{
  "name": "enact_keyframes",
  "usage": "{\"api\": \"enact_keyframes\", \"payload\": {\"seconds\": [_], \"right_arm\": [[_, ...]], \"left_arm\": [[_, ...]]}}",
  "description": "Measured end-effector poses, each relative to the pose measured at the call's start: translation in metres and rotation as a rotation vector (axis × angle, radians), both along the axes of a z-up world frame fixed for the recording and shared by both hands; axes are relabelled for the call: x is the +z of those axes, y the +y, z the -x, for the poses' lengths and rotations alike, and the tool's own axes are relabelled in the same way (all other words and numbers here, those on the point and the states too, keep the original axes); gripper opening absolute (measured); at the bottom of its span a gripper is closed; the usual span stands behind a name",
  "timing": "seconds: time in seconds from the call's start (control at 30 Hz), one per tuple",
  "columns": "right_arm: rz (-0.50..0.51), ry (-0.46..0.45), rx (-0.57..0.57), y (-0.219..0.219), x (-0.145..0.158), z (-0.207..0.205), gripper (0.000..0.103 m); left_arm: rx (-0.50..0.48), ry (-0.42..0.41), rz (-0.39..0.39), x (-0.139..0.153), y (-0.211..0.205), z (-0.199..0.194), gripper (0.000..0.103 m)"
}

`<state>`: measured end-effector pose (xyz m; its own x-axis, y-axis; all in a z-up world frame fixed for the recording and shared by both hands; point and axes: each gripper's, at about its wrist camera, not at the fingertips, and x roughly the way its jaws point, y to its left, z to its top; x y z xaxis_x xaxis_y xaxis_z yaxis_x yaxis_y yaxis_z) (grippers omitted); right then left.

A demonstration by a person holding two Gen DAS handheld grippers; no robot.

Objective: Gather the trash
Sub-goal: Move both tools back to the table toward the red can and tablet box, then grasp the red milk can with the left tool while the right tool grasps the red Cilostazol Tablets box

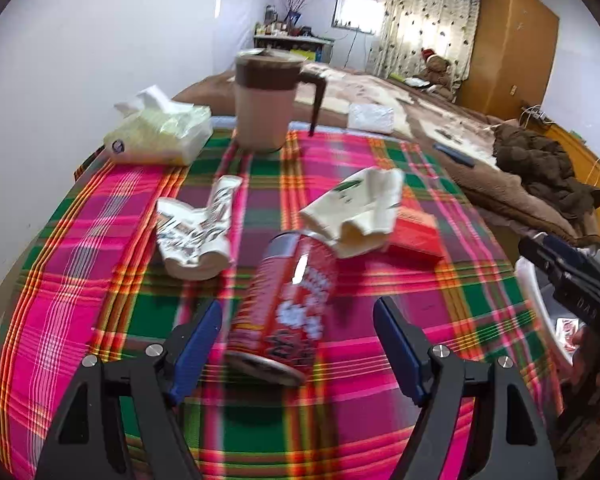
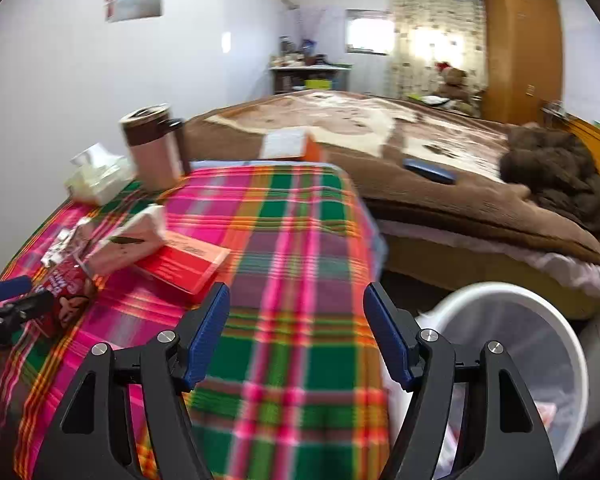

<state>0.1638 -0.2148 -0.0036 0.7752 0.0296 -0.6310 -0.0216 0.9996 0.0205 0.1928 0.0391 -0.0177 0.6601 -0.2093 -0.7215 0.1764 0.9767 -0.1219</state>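
Both grippers, left (image 1: pixel 298 326) and right (image 2: pixel 296 312), have fingers apart; red can (image 1: pixel 292 304) lettering blurs unreadably.

Left gripper (image 1: pixel 298 320), seen from its own wrist camera: two black finger arms with blue pads (image 1: pixel 198 346), jaws parted wide, tilted downward, pads touching nothing on either side. Right gripper (image 2: pixel 296 306), seen from its own camera: same build, blue pads (image 2: pixel 388 338) set apart with nothing between them, also angled downward. In the left view the right gripper's dark body appears at the right edge, with part of a hand (image 1: pixel 580 354) beneath it.
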Motion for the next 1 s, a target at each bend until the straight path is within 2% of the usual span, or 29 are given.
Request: {"api": "enact_keyframes", "payload": {"seconds": [0.13,0.23,0.6,0.77,1.0], "right_arm": [[-0.028,0.042,0.1,0.015,-0.006,-0.022,0.071],[-0.087,0.075,0.164,0.02,-0.011,-0.035,0.071],[-0.159,0.142,0.342,0.035,-0.021,-0.087,0.071],[-0.205,0.181,0.423,0.04,-0.026,-0.107,0.071],[-0.197,0.248,0.524,0.055,-0.037,-0.11,0.071]], "left_arm": [[0.013,0.022,-0.001,-0.008,0.011,-0.009,0.08],[0.007,0.049,0.014,-0.013,0.014,-0.017,0.08],[-0.037,0.072,0.0,-0.02,0.007,-0.039,0.08],[-0.018,0.092,-0.007,-0.026,0.013,-0.044,0.08],[0.01,0.103,-0.008,-0.027,0.023,-0.044,0.08]]}}
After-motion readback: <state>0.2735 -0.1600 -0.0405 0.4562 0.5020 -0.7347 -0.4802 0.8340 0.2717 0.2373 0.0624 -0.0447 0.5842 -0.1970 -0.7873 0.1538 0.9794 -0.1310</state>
